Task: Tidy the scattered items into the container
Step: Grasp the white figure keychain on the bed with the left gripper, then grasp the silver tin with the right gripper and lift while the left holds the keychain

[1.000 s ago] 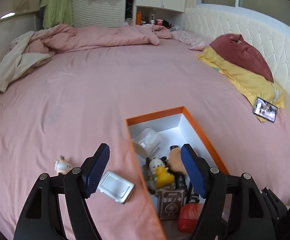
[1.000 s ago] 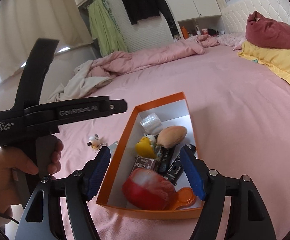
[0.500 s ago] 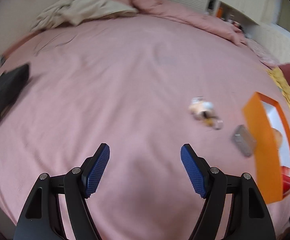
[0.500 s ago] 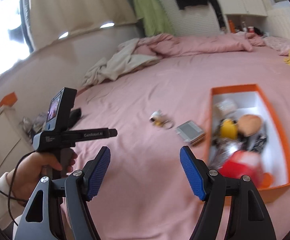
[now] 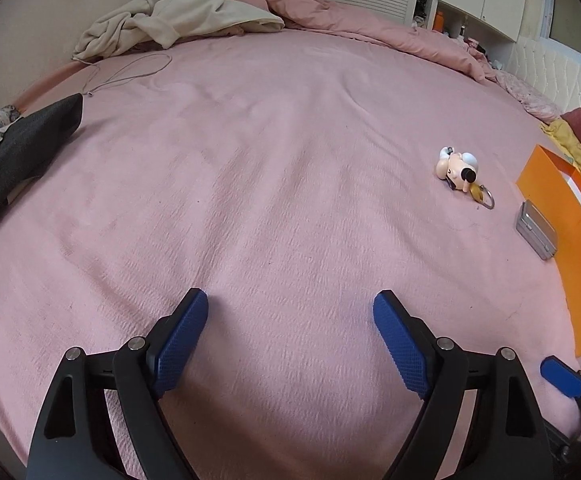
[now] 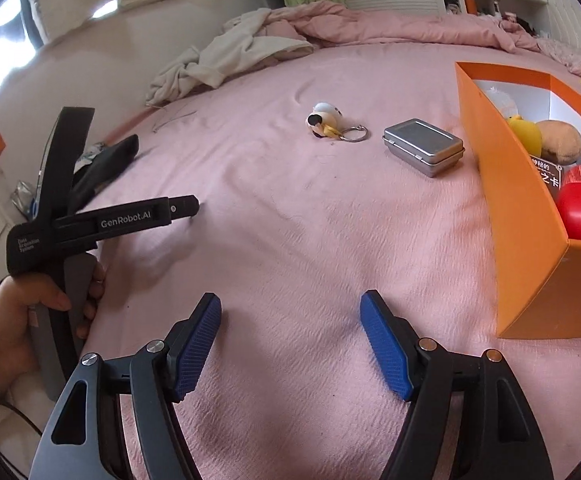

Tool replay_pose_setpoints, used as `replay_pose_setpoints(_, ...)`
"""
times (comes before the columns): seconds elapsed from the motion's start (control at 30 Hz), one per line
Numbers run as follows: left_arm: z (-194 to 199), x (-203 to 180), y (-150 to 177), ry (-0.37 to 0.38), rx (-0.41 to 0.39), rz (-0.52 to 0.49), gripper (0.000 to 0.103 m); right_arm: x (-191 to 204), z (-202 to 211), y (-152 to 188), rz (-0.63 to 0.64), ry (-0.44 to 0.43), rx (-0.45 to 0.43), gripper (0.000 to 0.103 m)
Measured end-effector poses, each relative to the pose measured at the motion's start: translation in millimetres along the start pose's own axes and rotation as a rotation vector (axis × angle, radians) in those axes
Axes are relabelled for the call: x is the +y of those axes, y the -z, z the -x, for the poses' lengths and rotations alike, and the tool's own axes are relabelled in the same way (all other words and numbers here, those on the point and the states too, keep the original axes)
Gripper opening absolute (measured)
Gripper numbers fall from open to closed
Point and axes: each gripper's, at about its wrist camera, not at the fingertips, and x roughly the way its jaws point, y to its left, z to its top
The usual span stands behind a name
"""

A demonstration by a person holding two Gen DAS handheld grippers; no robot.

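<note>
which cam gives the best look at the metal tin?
Right wrist. There the metal tin lies nearly centred, its lid, latch and two sides clearly visible, just left of the orange box. The left wrist view shows the tin only small, foreshortened and distorted near the right edge.

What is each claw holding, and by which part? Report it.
Nothing. The left claw and right claw are both open over bare bedsheet.
</note>
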Motion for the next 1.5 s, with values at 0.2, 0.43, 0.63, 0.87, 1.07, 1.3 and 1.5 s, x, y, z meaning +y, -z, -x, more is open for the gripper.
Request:
replay_pose_setpoints(0.2,-1,-10,-8,0.016,0.008,-0.05,0.085,1,3,-1,0.005,0.0,-0.007,0.072)
replay_pose_setpoints(0.43,-21,-56,-38,0.062,0.048,-0.19,0.085,-3,5,0,-0.02,-0.031,-0.021,0.072)
replay_pose_setpoints(0.63,-47,-102,-75,0.119,0.032,-0.225,0.085,-6,4,-1,-0.028,-0.044,-0.023,0.072)
replay_pose_setpoints(0.87,-90,-137,-101,0.088,0.067,-0.275,0.085,-10,4,-3,-0.039,-0.058,-0.025,0.072)
replay_pose_setpoints(1.07,-75,-125,-90,0.134,0.03,-0.273,0.043,-11,4,-5,-0.042,-0.06,-0.026,0.072)
replay_pose_setpoints(1.3,-26,-63,-58,0.157,0.037,-0.118,0.043,-9,2,-7,-0.028,-0.042,-0.02,0.072)
replay_pose_setpoints(1.5,6,-1,0,0.083,0.006,0.013,0.043,-4,-3,-21,-0.017,0.031,-0.011,0.072)
